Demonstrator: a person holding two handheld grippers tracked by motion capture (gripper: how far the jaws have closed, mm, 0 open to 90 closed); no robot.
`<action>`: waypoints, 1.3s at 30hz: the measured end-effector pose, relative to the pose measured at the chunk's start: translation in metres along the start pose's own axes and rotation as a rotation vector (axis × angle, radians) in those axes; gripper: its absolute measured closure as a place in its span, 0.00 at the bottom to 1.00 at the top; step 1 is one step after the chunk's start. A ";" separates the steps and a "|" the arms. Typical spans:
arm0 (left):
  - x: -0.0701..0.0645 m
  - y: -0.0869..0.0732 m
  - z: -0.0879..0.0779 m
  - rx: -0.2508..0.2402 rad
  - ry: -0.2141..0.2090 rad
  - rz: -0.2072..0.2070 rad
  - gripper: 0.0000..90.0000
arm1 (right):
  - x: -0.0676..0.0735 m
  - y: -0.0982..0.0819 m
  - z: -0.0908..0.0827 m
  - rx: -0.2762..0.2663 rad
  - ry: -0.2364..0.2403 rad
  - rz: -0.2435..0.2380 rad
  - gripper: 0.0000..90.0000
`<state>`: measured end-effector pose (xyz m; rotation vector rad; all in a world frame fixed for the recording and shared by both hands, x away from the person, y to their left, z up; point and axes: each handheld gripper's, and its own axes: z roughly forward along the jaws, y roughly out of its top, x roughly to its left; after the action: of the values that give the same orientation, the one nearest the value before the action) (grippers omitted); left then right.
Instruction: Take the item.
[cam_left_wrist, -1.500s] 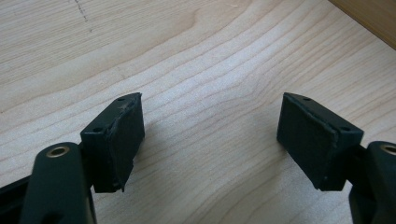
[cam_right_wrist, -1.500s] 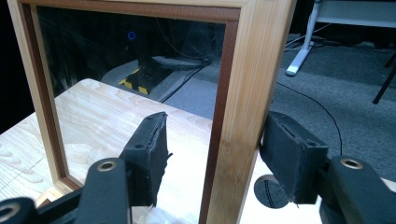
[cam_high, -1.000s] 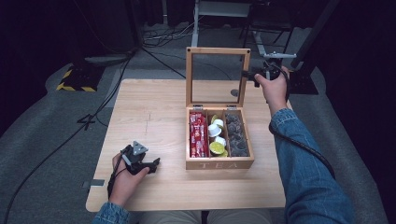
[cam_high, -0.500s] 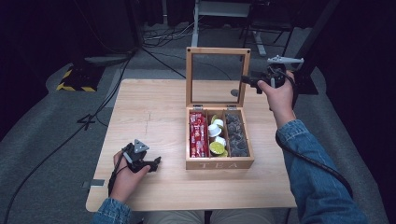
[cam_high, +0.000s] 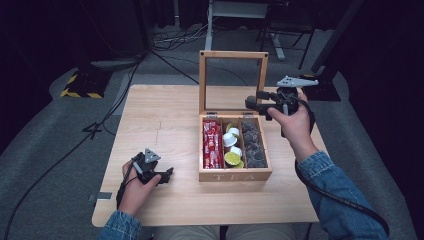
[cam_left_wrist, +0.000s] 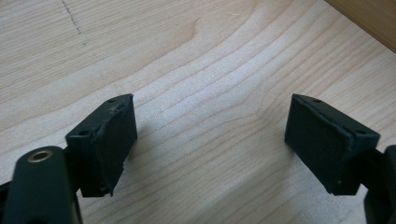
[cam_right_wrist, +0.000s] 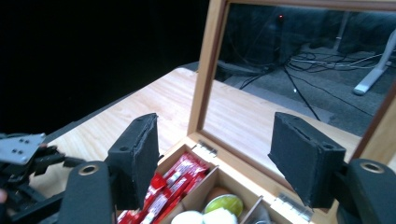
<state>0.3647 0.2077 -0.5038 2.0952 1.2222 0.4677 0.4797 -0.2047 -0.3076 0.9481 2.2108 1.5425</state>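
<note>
Nearest the person, the left gripper (cam_high: 164, 176) rested on the bare table (cam_high: 165, 125) near its front edge, its jaws spread wide with nothing but wood grain between them in the left gripper view. It lay to the left of the wooden tea box (cam_high: 235, 172), apart from it.

The box sat right of the table's middle, long axis running away from the person, with three lengthwise compartments: red packets (cam_high: 212, 145) on the left, white and green pods (cam_high: 231, 150) in the middle, dark packets (cam_high: 252, 142) on the right. Its glass-paned lid (cam_high: 233, 54) stood upright, hinged at the far end.

Farther back, the right gripper (cam_high: 252, 104) was held above the table at the box's far right corner, close to the lid's right frame, jaws wide and empty. It pointed leftward across the lid's lower right corner. The lid frame lay just beyond its jaws, so the right hand (cam_high: 292, 120) looked by far the better placed to take hold of it.
</note>
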 end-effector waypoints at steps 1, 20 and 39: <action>0.000 0.000 0.000 0.002 -0.002 0.003 0.18 | 0.002 -0.001 0.000 0.006 0.005 -0.007 0.37; 0.000 0.000 0.000 0.005 -0.011 0.010 0.16 | 0.035 -0.019 0.019 0.062 0.047 -0.111 0.45; 0.000 -0.003 -0.003 0.011 -0.001 0.008 0.16 | 0.068 -0.050 0.072 0.230 0.128 -0.131 0.46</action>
<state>0.3609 0.2101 -0.5035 2.1105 1.2187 0.4650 0.4523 -0.1188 -0.3719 0.7645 2.5276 1.3467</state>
